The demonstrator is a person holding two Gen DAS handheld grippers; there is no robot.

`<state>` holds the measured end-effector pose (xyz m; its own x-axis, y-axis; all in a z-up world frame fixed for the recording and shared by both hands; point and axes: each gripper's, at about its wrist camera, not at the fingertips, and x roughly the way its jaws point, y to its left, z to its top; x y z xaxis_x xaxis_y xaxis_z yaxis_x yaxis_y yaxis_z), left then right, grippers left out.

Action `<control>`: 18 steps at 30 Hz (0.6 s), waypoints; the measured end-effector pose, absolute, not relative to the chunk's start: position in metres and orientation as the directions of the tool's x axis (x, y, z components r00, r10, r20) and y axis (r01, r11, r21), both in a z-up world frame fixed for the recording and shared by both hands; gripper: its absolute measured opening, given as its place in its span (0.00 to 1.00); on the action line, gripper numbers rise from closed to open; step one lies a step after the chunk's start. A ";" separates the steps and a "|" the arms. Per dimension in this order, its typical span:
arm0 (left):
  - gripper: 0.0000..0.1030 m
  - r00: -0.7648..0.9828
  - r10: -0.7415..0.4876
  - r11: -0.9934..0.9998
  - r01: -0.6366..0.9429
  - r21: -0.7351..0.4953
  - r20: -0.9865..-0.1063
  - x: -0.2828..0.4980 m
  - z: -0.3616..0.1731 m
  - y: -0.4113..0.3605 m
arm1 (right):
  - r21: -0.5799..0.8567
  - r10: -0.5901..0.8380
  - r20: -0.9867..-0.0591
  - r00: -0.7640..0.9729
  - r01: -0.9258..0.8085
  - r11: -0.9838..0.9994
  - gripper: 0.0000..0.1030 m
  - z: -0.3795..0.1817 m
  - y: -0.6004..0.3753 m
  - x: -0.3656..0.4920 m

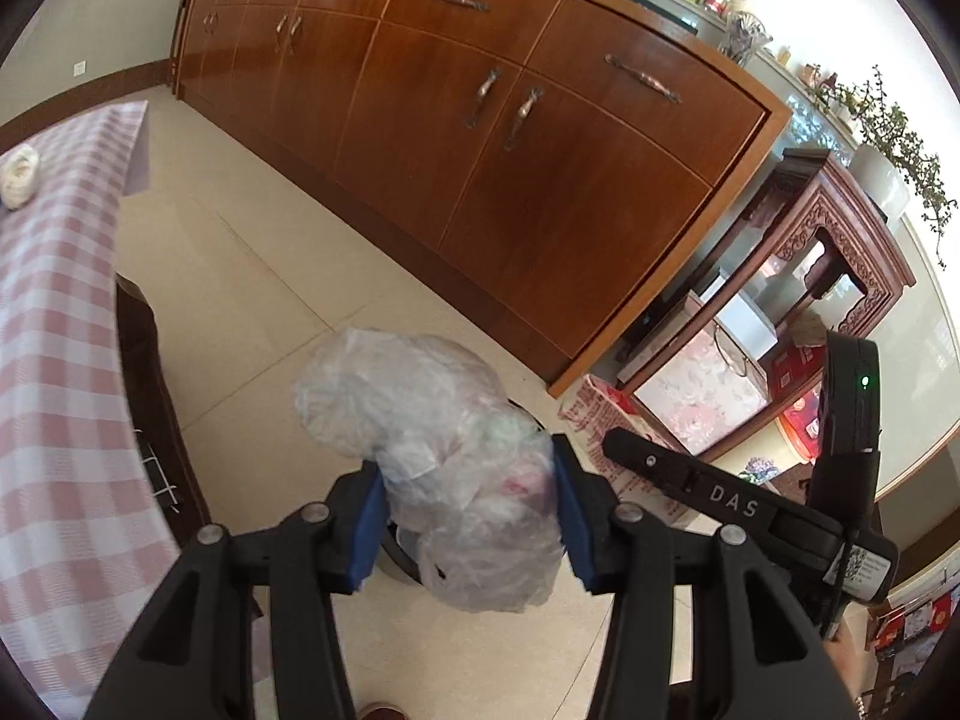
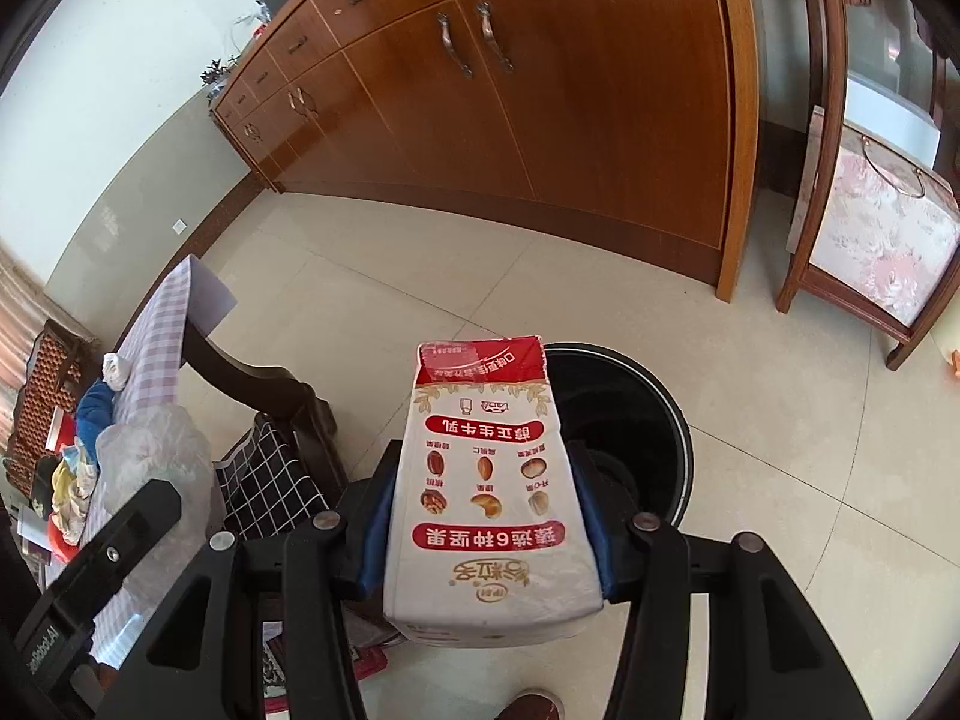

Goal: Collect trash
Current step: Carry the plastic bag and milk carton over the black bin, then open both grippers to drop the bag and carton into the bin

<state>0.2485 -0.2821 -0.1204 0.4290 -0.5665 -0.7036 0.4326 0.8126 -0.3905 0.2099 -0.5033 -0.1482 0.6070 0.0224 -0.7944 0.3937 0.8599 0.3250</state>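
Wooden cabinets fill the far side of the room, with pale floor tiles running up to them and a desk under a pink checked cloth at the side, a crumpled white wad lying on it. On the floor stands the black bin, its mouth open and showing behind the carton in the right wrist view; in the left wrist view it is almost wholly hidden under the bag. The right gripper is clamped on a white and red milk carton, pads pressing both long sides, its far end reaching over the near rim of the bin. The left gripper holds a crumpled clear plastic bag at about half width, the loose bulk sagging out ahead of the pads. Both of the 2 pieces look ready to drop. To do it well, bring each gripper squarely over the bin mouth before letting go, carton first as it is stiffer and nearer, then the bag, lowered close so its light film does not drift onto the tiles
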 end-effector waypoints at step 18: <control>0.72 0.282 -0.521 0.832 0.378 -0.407 -0.805 0.286 -0.209 -0.346 | 0.344 0.057 -0.858 0.511 0.486 0.804 0.76 -0.221 -0.562 0.252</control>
<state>0.2856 -0.3462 -0.2086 0.2816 -0.5215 -0.8055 0.3775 0.8319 -0.4066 0.2518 -0.5625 -0.2208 0.5110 0.0574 -0.8576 0.4862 0.8035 0.3435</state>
